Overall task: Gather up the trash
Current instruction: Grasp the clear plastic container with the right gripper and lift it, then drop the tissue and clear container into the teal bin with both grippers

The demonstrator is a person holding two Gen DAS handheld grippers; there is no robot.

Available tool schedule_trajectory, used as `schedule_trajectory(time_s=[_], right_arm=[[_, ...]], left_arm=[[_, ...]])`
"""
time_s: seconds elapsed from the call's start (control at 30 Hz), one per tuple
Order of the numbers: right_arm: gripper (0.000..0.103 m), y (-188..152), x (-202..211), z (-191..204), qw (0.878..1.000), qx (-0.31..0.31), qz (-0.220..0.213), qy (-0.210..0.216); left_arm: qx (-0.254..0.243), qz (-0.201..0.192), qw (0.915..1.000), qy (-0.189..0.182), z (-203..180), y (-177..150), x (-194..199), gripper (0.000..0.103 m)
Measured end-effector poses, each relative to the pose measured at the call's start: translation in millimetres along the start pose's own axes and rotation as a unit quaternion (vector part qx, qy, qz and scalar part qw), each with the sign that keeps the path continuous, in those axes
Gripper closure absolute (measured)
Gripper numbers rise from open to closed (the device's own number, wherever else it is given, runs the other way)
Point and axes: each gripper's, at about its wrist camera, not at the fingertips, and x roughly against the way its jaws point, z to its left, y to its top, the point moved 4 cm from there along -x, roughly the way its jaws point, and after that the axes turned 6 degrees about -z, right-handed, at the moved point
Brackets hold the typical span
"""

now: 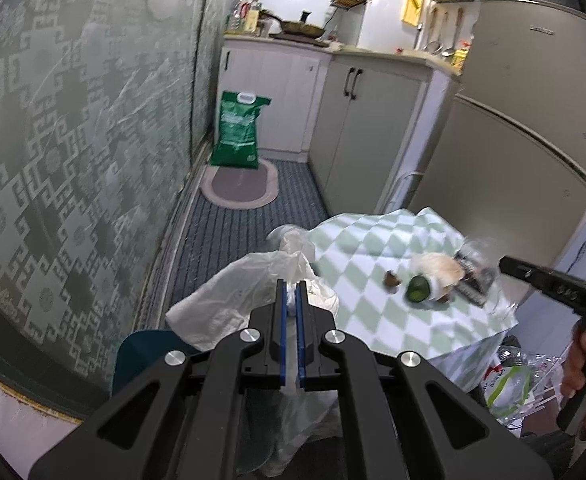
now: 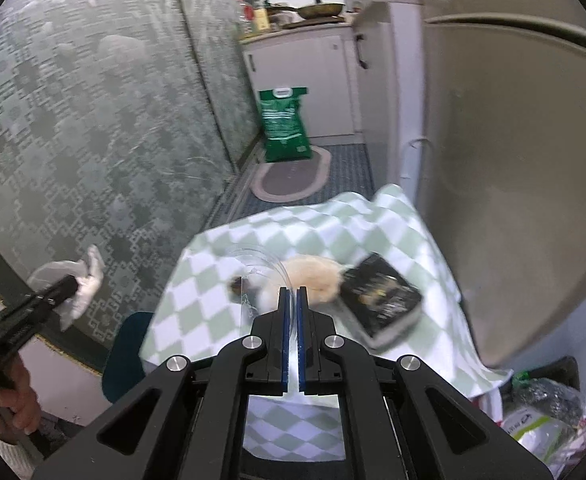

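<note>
My left gripper (image 1: 292,286) is shut on the rim of a white plastic bag (image 1: 229,300), held up left of the small table; the bag also shows in the right wrist view (image 2: 87,284). My right gripper (image 2: 292,294) is shut on a piece of clear plastic packaging (image 2: 259,270) above the table. On the green-and-white checked cloth (image 1: 357,248) lie a crumpled tan paper (image 1: 439,270), a green cucumber end (image 1: 417,289), a small brown scrap (image 1: 391,279) and a black packet (image 2: 381,300).
A fridge (image 1: 513,140) stands right of the table, white cabinets (image 1: 353,120) behind it. A green sack (image 1: 237,130) and an oval mat (image 1: 239,186) lie on the floor at the back. Patterned glass wall (image 1: 73,140) on the left. Bags (image 2: 541,420) sit at lower right.
</note>
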Motion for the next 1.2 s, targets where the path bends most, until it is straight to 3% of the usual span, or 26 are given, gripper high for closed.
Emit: schedule_trajectory(time_s=[0.37,0.73,0.93,1.03,1.2], right_arm=[[0.1,1.4,-24.5,61.9,0.998,0.038,0.016,0.051],[0.1,-5.6,-50.6,134.3,0.99,0.089,0.044,0.098],[0.1,-15.1,-67.2,164.8,0.986,0.109,0.063,0.113],[0.1,-21.9,-76.4,177.7,0.983,0.121,0.074,0.116],[0.1,-35.3,-90.5,193.4,0.979,0.139,0.094,0.116]], left_arm=[[0.003,0.066,0.9971,0.039,44.2,-28.3,-20.0,0.098],[0.006,0.157,0.9859,0.059,83.6,-69.9,-43.0,0.097],[0.01,0.19,0.9798,0.06,97.6,-87.2,-52.5,0.089],[0.013,0.195,0.9789,0.059,102.4,-90.5,-53.8,0.076],[0.016,0.201,0.9768,0.071,113.4,-94.0,-55.1,0.073]])
